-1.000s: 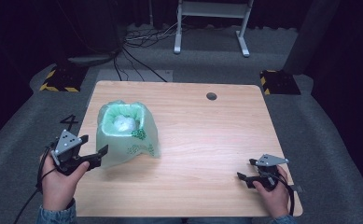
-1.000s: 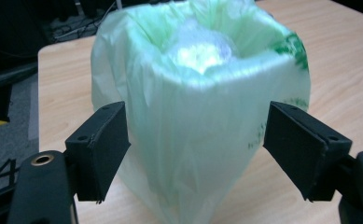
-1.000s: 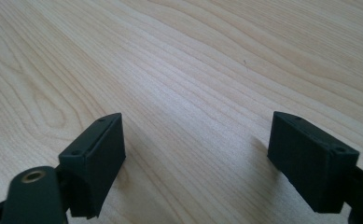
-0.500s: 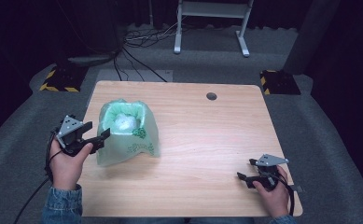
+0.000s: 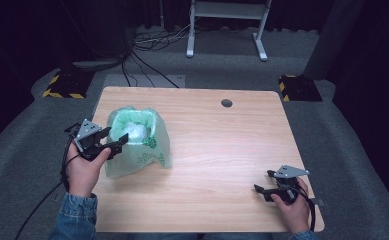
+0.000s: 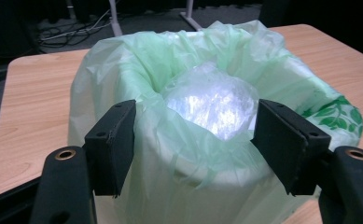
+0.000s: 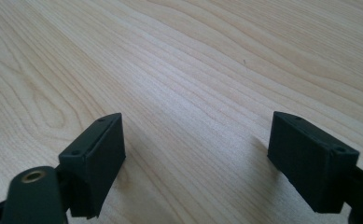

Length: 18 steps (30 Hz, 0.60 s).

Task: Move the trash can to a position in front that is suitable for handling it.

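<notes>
Moved left gripper (image 5: 113, 145) up to green bag (image 5: 147, 145) at worktop (image 5: 222, 150) left, jaws apart astride near rim. Right gripper (image 5: 265, 189) parked near-right, jaws apart. Best pinched rim film only, not white bundle (image 6: 210, 99).

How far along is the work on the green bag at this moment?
Done: the green bag lines a container and holds a clear crumpled wad. In hand: the open left claw hovers at its rim. Left: any grasp; the right claw sits open over bare table.
</notes>
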### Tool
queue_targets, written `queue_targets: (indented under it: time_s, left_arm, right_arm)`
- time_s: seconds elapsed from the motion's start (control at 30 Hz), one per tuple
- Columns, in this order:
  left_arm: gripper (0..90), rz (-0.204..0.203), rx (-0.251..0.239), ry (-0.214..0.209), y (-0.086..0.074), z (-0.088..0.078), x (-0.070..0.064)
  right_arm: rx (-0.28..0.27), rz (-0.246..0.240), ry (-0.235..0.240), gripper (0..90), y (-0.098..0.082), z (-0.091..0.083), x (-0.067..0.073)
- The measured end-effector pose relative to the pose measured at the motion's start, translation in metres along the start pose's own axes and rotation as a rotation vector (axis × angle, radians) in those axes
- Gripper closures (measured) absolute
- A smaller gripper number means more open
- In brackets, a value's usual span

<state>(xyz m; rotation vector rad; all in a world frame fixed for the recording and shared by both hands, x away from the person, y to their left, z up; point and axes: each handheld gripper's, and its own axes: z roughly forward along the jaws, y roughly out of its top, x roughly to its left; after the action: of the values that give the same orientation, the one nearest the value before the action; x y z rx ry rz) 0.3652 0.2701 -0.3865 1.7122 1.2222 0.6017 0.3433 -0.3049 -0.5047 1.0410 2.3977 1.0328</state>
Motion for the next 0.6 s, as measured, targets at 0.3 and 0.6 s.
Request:
queue_targets:
  time_s: [0.3,0.6]
  left_arm:
    - [31.2,-0.001,0.006,-0.026,-0.001,0.004,-0.022]
    - [27.0,0.052,0.018,-0.1,-0.004,0.008,-0.07]
  right_arm:
    - [0.0,0.0,-0.001,18.6,0.0,0.0,0.0]
    - [0.0,0.0,0.0,18.6,0.0,0.0,0.0]
